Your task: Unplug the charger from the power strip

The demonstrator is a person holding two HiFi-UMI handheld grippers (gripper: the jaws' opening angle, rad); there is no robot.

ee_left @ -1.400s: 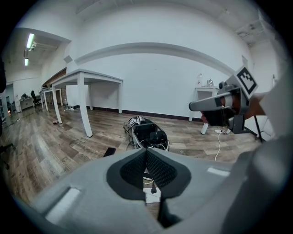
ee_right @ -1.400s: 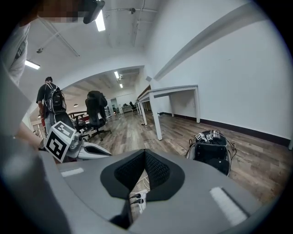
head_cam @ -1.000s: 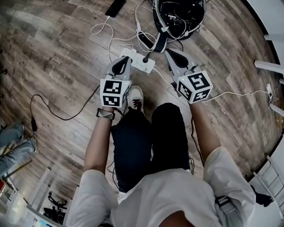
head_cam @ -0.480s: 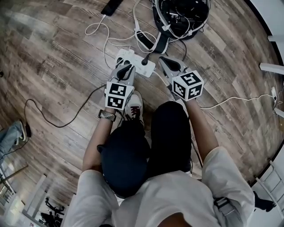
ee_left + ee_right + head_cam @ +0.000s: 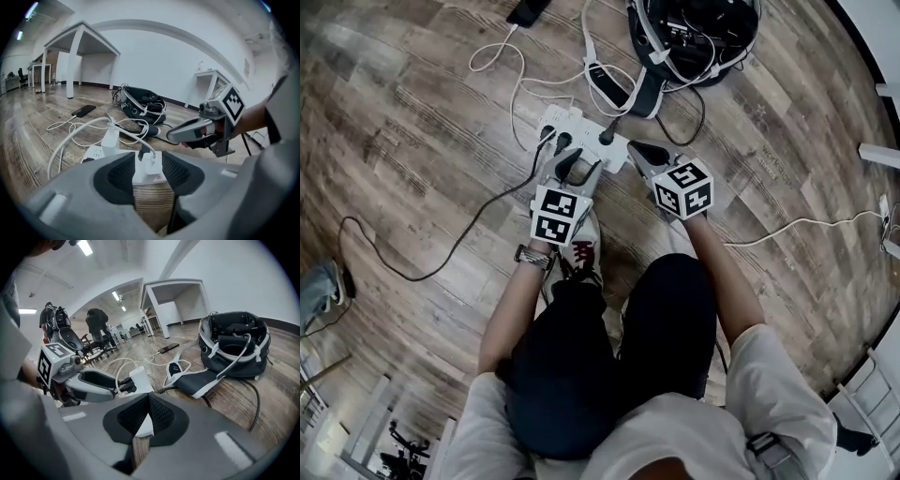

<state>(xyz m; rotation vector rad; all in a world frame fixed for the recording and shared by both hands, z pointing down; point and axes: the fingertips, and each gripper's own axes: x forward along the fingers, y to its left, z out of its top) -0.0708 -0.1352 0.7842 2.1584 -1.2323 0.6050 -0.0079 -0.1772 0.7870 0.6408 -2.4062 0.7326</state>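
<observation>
Both claws sit lower and closer to the power strip point(image 5: 586, 131) than a second ago. Then they hung over it; now the left claw point(image 5: 574, 161) is at its 6 o'clock edge and the right claw point(image 5: 635, 147) at its 4 o'clock end. The person has also crouched further over the knees.

The left claw's jaws have just been opening and stand about half spread. In the left gripper view, the gap between them frames a white stretch of the strip carrying a black plug point(image 5: 140, 154) and the end of a white cable point(image 5: 70, 140). The pads do not visibly press on it.

The right claw's pads are pressed together at the tips and pinch nothing. Only a sliver of white strip and floor point(image 5: 412, 122) shows behind them.

The charger point(image 5: 111, 139), a white block, stands upright in the strip, still plugged in. It is at 10 o'clock from the left claw's gap and clear of both pads.

The white cable loops over and around the charger and crosses the strip in front of the left claw, and the black plug sits right beside that route.

Beyond the strip at 1 o'clock lies a black bag point(image 5: 694, 28). A phone point(image 5: 528, 11) lies at 11 o'clock at the end of a white lead. A black cable point(image 5: 422, 267) runs off the strip across the floor toward 8 o'clock. The person's shoe point(image 5: 581, 255) is planted just behind the left claw.
</observation>
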